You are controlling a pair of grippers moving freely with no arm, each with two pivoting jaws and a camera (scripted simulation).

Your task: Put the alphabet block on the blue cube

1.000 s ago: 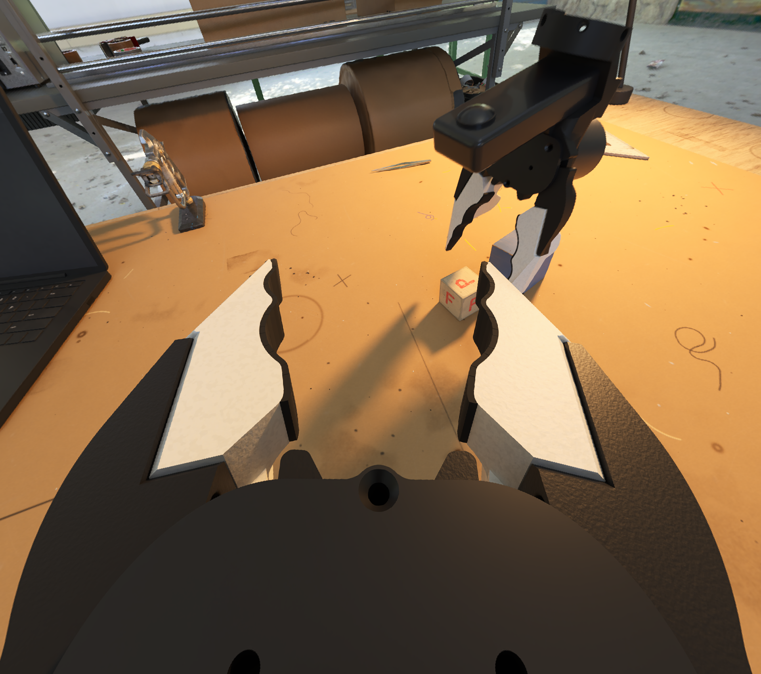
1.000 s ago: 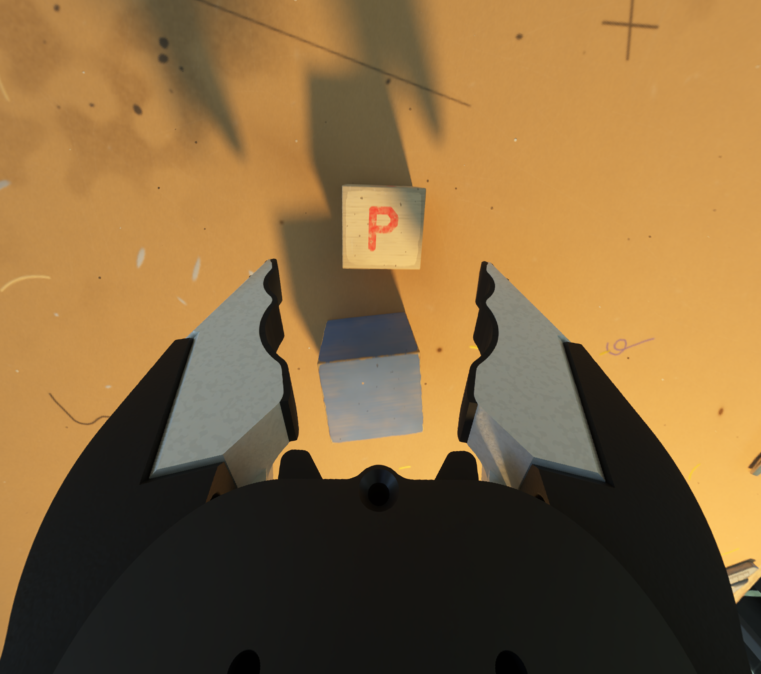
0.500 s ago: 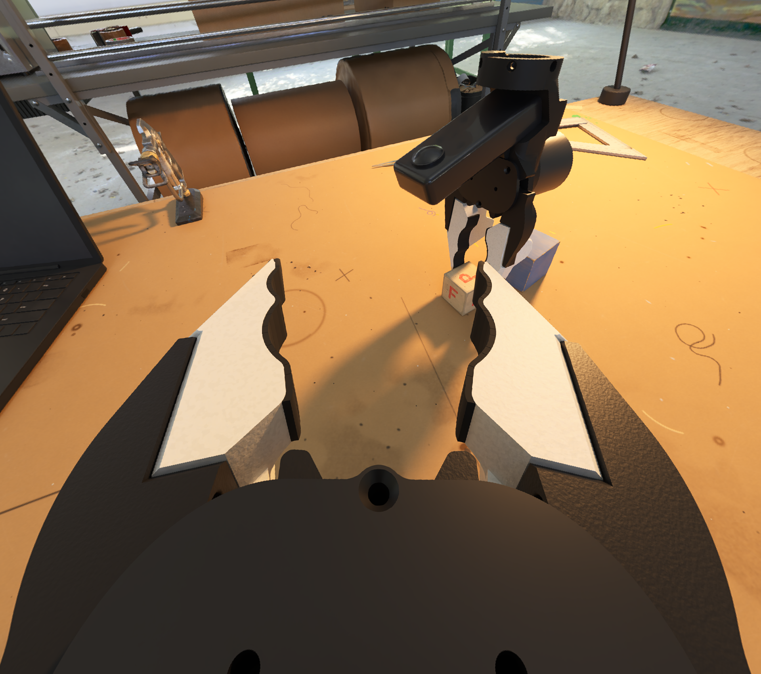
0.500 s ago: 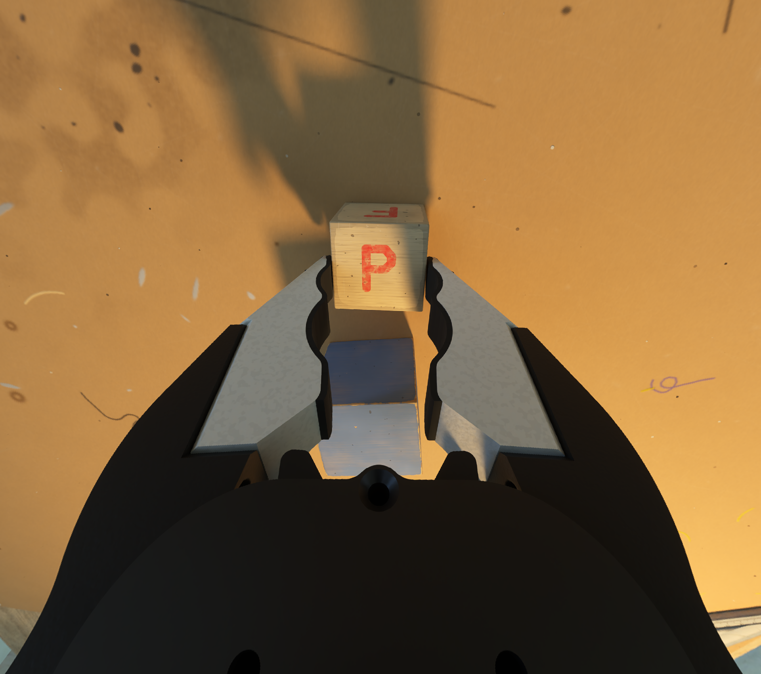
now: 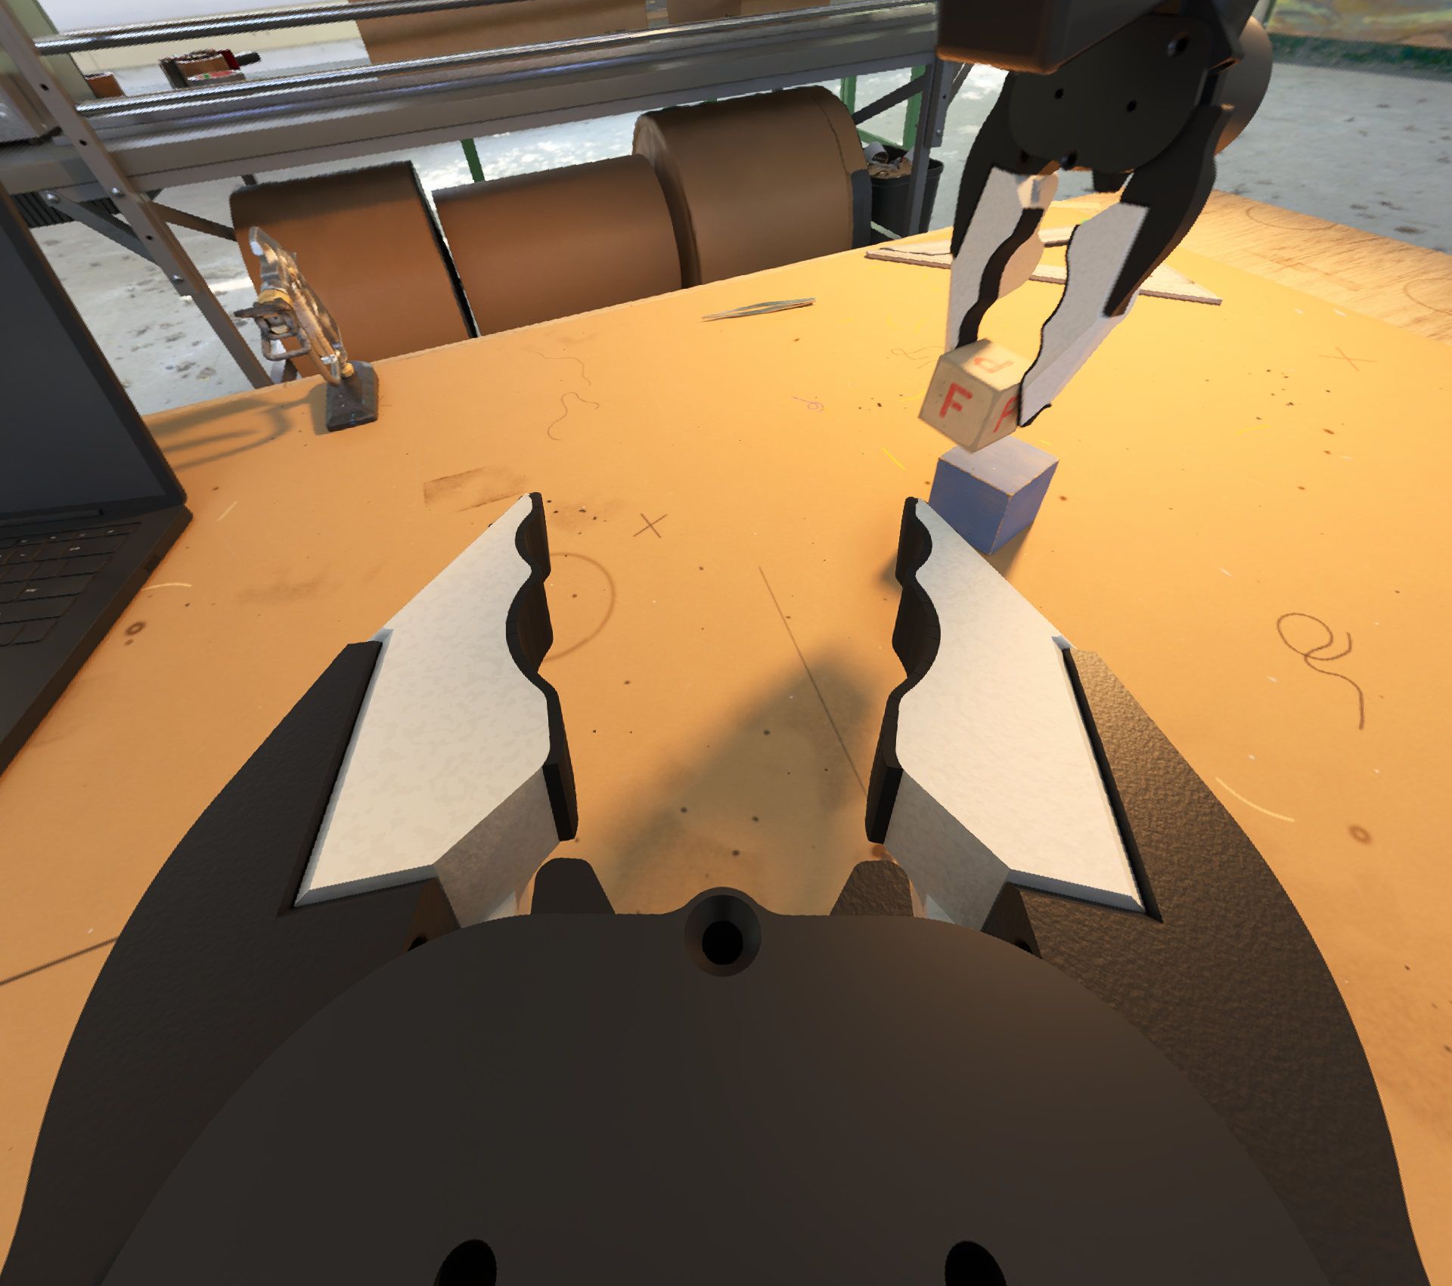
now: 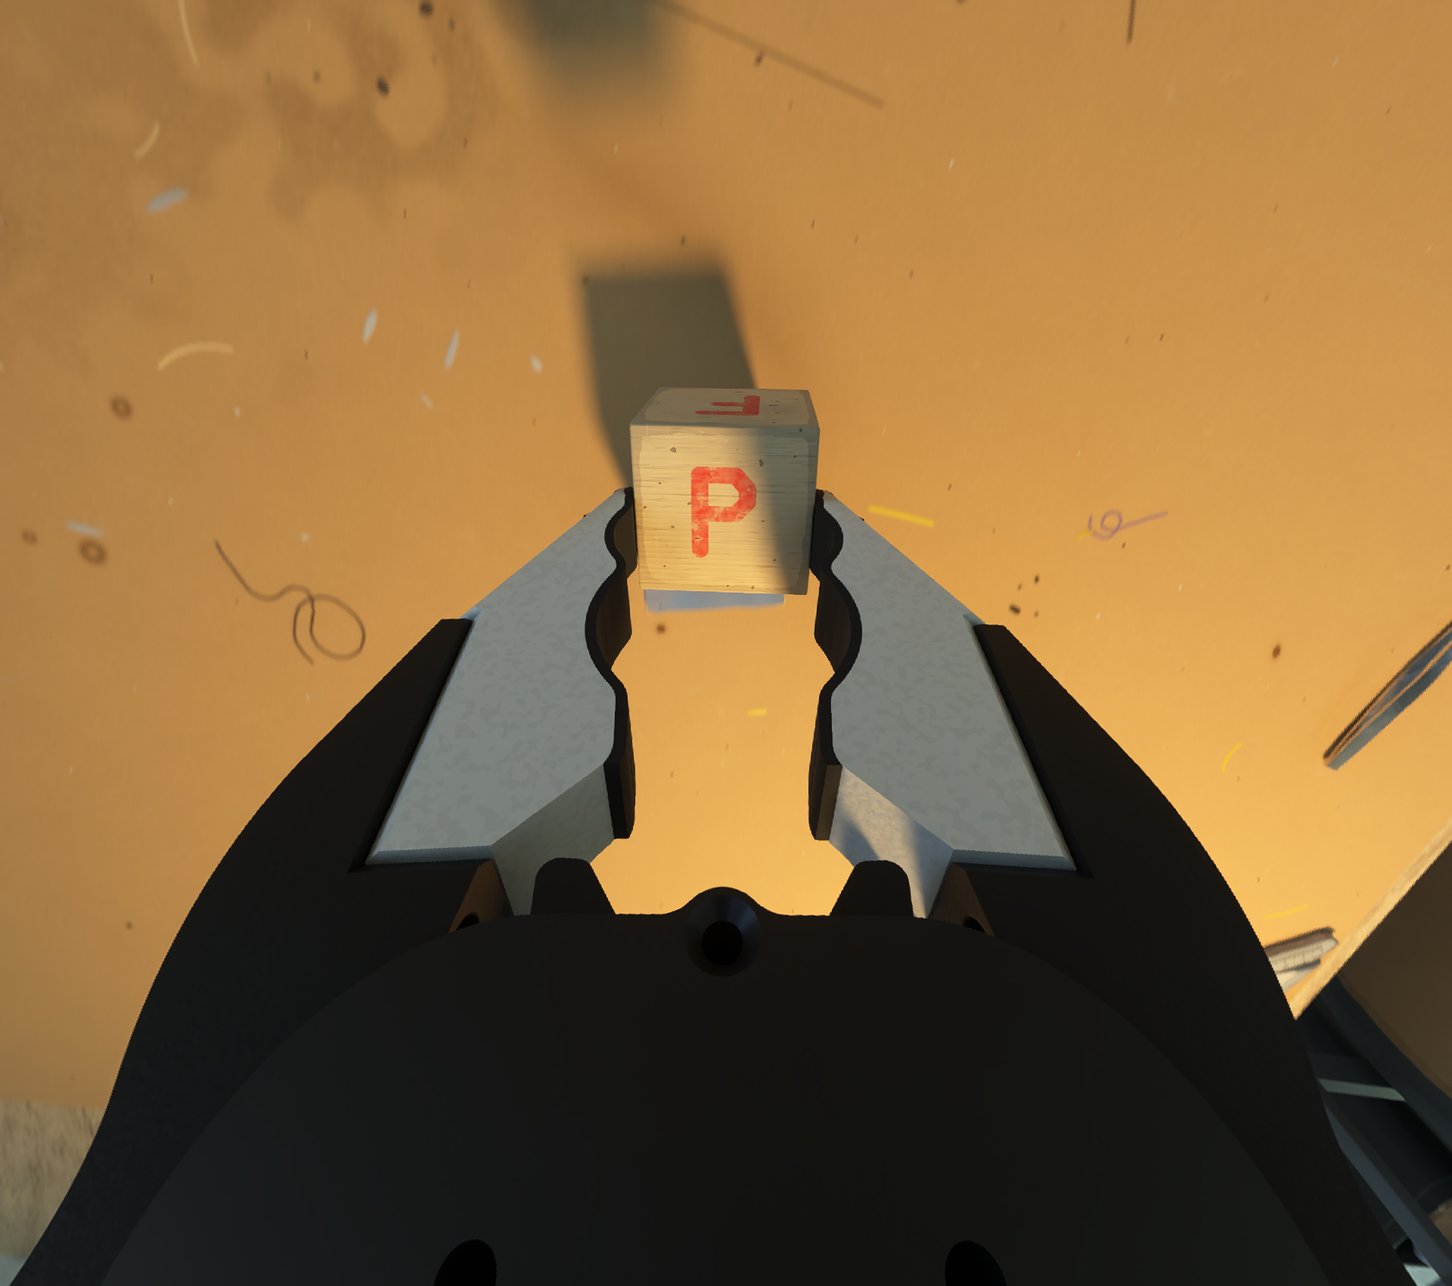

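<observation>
My right gripper (image 6: 721,502) is shut on the wooden alphabet block (image 6: 723,518) with red letters, gripped at its fingertips. In the left wrist view the right gripper (image 5: 998,376) holds the block (image 5: 970,401) tilted, just above the blue cube (image 5: 991,498), with a small gap between them. In the right wrist view only a pale blue sliver of the cube (image 6: 711,600) shows under the block. My left gripper (image 5: 719,518) is open and empty above the table, to the near left of the cube.
A black laptop (image 5: 55,541) lies at the table's left edge. A metal clamp (image 5: 306,325) stands at the far edge, tweezers (image 5: 758,308) lie farther back, and a flat triangle ruler (image 5: 1163,284) lies behind the right gripper. Brown paper rolls (image 5: 550,235) and a rack stand behind the table.
The right gripper came down over the block, shut on it, lifted it off the table and carried it over the blue cube. The left gripper has barely moved.
</observation>
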